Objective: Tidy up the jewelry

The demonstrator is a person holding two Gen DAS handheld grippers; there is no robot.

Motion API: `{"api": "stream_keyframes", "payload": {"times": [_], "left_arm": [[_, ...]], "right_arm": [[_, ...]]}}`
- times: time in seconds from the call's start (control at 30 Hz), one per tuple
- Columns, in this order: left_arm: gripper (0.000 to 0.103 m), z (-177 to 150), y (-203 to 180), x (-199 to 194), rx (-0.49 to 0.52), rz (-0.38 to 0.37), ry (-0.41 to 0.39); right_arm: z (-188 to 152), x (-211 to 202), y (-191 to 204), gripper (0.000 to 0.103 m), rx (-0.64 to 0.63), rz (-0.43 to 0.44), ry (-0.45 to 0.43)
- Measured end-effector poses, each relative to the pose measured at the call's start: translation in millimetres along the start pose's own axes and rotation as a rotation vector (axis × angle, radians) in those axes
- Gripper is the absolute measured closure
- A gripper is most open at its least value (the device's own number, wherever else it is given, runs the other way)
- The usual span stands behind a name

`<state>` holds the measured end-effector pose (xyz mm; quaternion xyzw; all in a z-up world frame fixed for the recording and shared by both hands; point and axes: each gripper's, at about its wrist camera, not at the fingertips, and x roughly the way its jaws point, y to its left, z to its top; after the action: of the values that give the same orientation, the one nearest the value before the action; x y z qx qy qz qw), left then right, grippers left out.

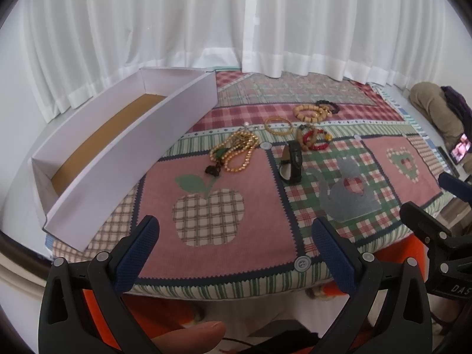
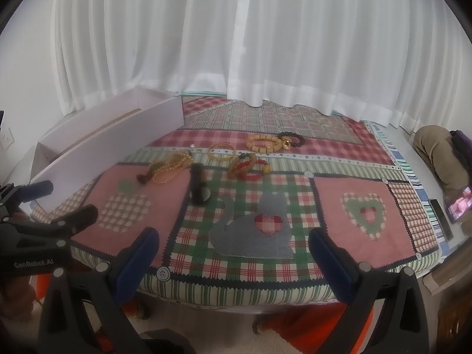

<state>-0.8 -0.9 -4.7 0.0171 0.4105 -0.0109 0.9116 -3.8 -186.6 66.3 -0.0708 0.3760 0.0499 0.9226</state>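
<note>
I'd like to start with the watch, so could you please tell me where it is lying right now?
The black watch lies mid-cloth in both views, just right of the gold bead necklace and in front of the red bracelet, above the grey cat patch.

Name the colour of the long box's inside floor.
Brown, like bare cardboard, inside the white box; the left wrist view shows it best.

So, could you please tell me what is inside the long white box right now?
The white box shows only its bare brown floor; no jewelry lies on the part in view. Its near wall hides a strip of the floor, mostly at the close end, so that part cannot be checked.
</note>
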Motion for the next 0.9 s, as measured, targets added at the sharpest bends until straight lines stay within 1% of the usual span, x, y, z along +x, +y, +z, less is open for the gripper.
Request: {"api": "stream_keyframes", "payload": {"times": [0.33, 0.47, 0.9], "left_arm": [[0.0, 3.1, -6.4, -3.0, 0.021, -0.042, -0.009], [0.0, 3.2, -5.4, -2.4, 0.018, -0.051, 0.003], [0.0, 4.4, -4.4, -3.9, 0.016, -0.026, -0.004]], "right_arm": [[-0.3, 0.7, 1.4, 0.0, -0.002, -0.002, 0.001], [-0.8, 1.6, 1.4, 0.0, -0.002, -0.002, 0.002], [-0.3, 1.6, 1.7, 0.0, -0.008, -0.003, 0.001]]}}
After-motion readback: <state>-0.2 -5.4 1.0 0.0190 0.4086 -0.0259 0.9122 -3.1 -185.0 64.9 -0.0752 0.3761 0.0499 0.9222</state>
